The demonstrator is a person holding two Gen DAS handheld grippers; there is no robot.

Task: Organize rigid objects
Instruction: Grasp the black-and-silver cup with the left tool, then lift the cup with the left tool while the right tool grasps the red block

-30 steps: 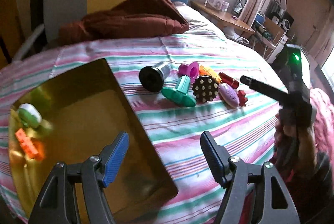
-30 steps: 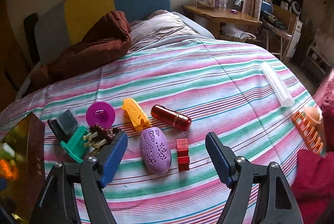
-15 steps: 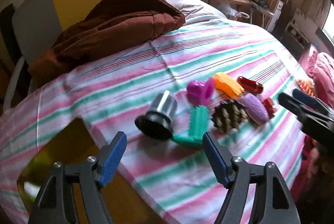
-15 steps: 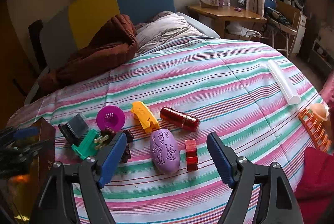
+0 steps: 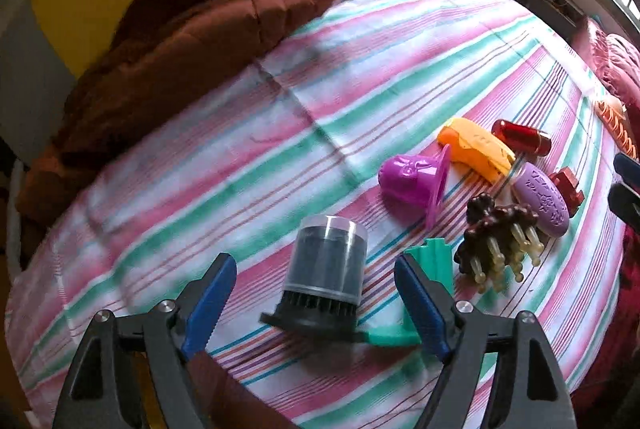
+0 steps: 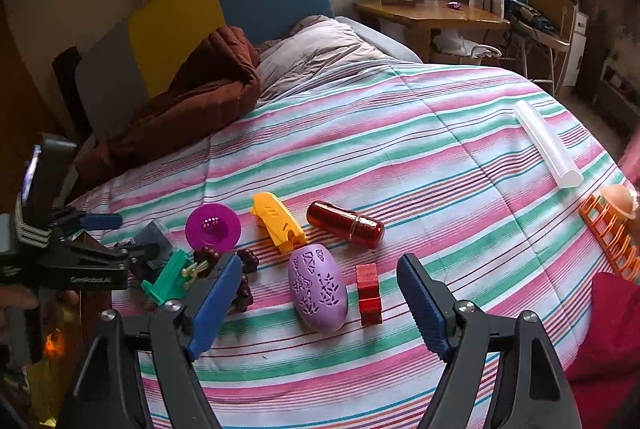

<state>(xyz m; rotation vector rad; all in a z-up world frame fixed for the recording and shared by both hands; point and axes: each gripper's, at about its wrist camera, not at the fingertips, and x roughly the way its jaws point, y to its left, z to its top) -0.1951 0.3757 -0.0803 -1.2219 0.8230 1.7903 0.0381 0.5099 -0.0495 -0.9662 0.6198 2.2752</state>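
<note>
Small rigid objects lie on a striped bedspread. A black canister [image 5: 326, 273] with a clear top lies between the open jaws of my left gripper [image 5: 316, 299], which does not touch it. Beside it are a green plastic piece [image 5: 430, 269], a brown spiked massager [image 5: 496, 237], a magenta funnel [image 5: 414, 179], a yellow clip [image 5: 476, 147], a red capsule [image 5: 520, 137] and a lilac oval [image 5: 540, 199]. My right gripper [image 6: 320, 303] is open and empty, just short of the lilac oval [image 6: 318, 287] and a red block [image 6: 368, 287]. The left gripper [image 6: 116, 245] shows at the left of the right wrist view.
A gold tray [image 6: 52, 361] holding something orange lies at the bed's left edge. A brown quilt [image 6: 192, 101] and grey pillow [image 6: 316, 57] lie at the head. A white tube [image 6: 546, 143] and an orange rack [image 6: 610, 233] lie at the right. A wooden desk [image 6: 432, 17] stands beyond.
My left gripper has swung right, off the gold tray, and closed in on the black canister, which now lies between its open jaws. My right gripper has edged slightly towards the lilac oval.
</note>
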